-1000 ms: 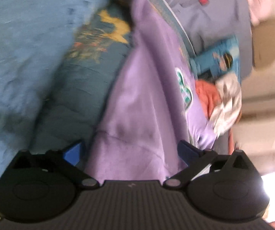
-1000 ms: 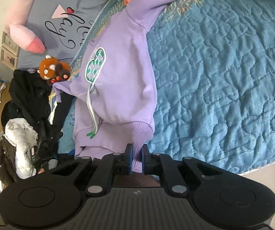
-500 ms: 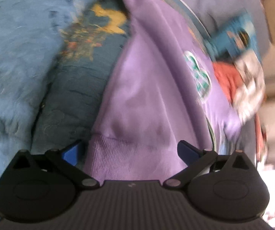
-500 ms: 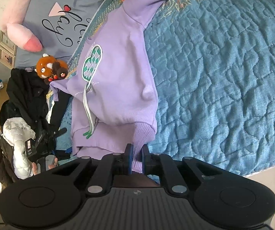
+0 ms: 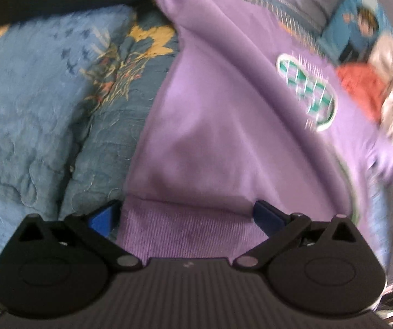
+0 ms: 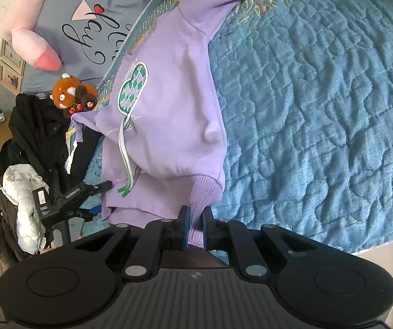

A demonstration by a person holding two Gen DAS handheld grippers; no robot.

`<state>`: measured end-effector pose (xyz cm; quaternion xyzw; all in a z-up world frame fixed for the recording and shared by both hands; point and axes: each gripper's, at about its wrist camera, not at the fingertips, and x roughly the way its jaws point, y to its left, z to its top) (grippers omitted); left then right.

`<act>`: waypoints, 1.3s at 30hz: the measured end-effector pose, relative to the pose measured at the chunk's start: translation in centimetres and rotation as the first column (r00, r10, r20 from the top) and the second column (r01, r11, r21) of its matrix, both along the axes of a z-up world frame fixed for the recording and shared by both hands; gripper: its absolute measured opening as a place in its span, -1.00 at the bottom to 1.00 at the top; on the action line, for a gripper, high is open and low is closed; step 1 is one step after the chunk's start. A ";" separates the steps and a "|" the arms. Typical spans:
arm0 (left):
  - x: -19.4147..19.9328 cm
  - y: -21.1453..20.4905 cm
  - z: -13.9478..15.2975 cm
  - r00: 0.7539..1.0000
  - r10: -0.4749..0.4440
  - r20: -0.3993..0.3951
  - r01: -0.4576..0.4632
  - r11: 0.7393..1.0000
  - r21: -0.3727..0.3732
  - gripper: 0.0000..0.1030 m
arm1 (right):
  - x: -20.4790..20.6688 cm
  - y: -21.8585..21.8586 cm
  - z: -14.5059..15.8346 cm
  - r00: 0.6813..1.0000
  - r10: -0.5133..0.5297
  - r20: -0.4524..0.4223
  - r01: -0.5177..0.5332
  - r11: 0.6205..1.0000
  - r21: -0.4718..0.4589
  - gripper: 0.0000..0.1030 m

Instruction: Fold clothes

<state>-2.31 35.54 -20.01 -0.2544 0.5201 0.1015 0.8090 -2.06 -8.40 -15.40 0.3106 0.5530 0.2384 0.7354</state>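
The left wrist view is smeared along its right side, so the things past the lilac hoodie [image 5: 223, 137] there (a red patch, something white, a blue printed box) cannot be made out clearly, and the hoodie's upper end runs off the top of both views. In the right wrist view the hoodie lies stretched along the edge of the blue quilted bed cover [image 6: 319, 109], its green-and-white chest patch [image 6: 132, 89] facing up and a drawstring trailing toward the hem. The right tool [image 6: 195, 226] has its jaws pressed together, pinching the ribbed hem [image 6: 204, 192] of the hoodie. The left tool [image 5: 188, 216] has its jaws spread wide, one blue fingertip [image 5: 103, 216] at each side of the ribbed band; whether they touch the cloth is unclear. A small orange plush toy [image 6: 73, 96] sits by a grey pillow [image 6: 86, 13] beyond the hoodie.
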 end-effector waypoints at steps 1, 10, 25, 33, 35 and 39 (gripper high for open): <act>0.2 -0.4 0.1 1.000 -0.002 -0.013 0.002 1.000 0.023 0.99 | 0.0 0.0 0.0 1.000 -0.001 0.000 0.001 1.000 0.000 -0.82; -0.2 0.0 0.2 0.996 0.084 -0.024 -0.084 0.996 -0.004 0.99 | 0.1 0.2 0.0 1.000 -0.002 -0.002 0.002 1.000 -0.004 -0.81; 1.1 0.0 -0.1 0.980 0.183 -0.080 -0.183 0.983 0.007 0.99 | -0.1 0.2 -0.2 1.000 -0.003 -0.006 0.003 1.000 -0.007 -0.81; 1.0 0.0 -0.2 0.980 0.185 -0.072 -0.185 0.983 0.009 0.99 | 0.0 0.2 0.0 1.000 0.001 -0.001 -0.001 1.000 -0.008 -0.81; 1.2 0.0 -0.2 0.982 0.175 -0.077 -0.175 0.985 0.013 0.99 | 0.0 0.3 0.0 1.000 0.001 -0.002 -0.001 1.000 -0.009 -0.81; 1.0 -0.1 -0.3 0.983 0.175 -0.058 -0.175 0.984 0.019 0.99 | 0.0 0.3 0.0 1.000 0.002 -0.004 -0.002 1.000 -0.009 -0.81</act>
